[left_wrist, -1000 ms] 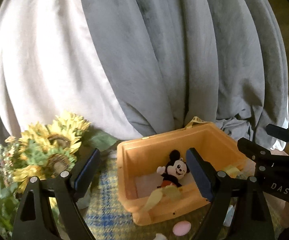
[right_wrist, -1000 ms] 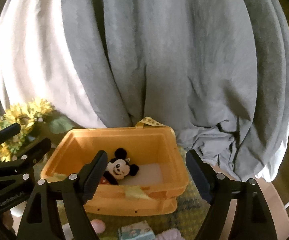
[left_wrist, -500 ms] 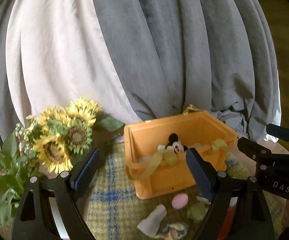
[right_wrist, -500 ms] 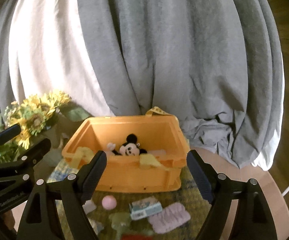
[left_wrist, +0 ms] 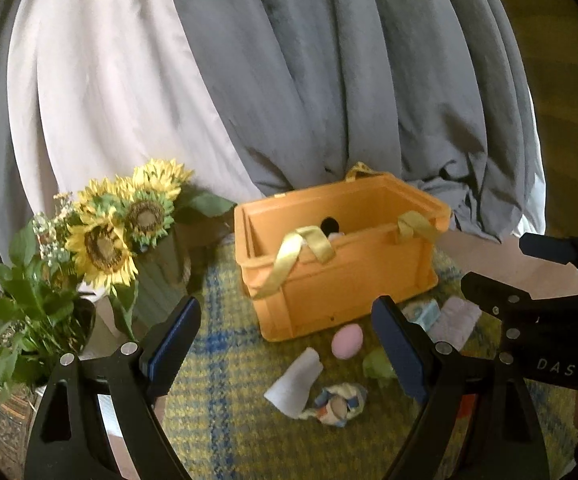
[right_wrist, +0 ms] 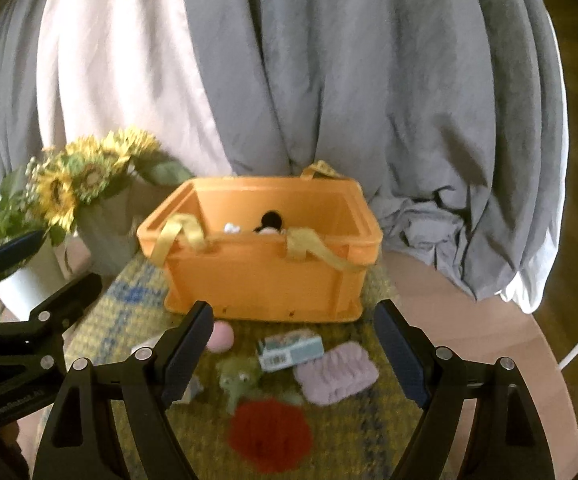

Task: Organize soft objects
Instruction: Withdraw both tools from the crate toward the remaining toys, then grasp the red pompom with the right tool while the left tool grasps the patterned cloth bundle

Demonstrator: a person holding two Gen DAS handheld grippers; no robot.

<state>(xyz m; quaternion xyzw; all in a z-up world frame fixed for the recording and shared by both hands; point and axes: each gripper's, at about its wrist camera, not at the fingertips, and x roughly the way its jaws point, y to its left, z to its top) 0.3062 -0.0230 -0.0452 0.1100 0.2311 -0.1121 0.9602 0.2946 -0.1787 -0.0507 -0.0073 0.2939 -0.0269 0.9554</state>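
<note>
We have drawn both claws back from the orange crate (right_wrist: 261, 264); left claw (left_wrist: 285, 344) and right claw (right_wrist: 297, 354) stand spread and empty. The loose soft items, pink egg (left_wrist: 347, 342) to lilac cloth (right_wrist: 335, 372), now lie before us on the surface, unsorted.

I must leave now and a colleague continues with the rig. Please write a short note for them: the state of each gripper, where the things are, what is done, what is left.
Left gripper: open, holds nothing.
Right gripper: open, holds nothing.
Orange plastic crate stands on the yellow-and-blue checked cloth; a black-eared plush mouse already lies inside.
Left, in front of the crate: pink egg-shaped toy, white cloth piece, multicoloured fabric bundle, green frog plush, light blue small box, lilac ribbed pad, red knitted piece.
</note>
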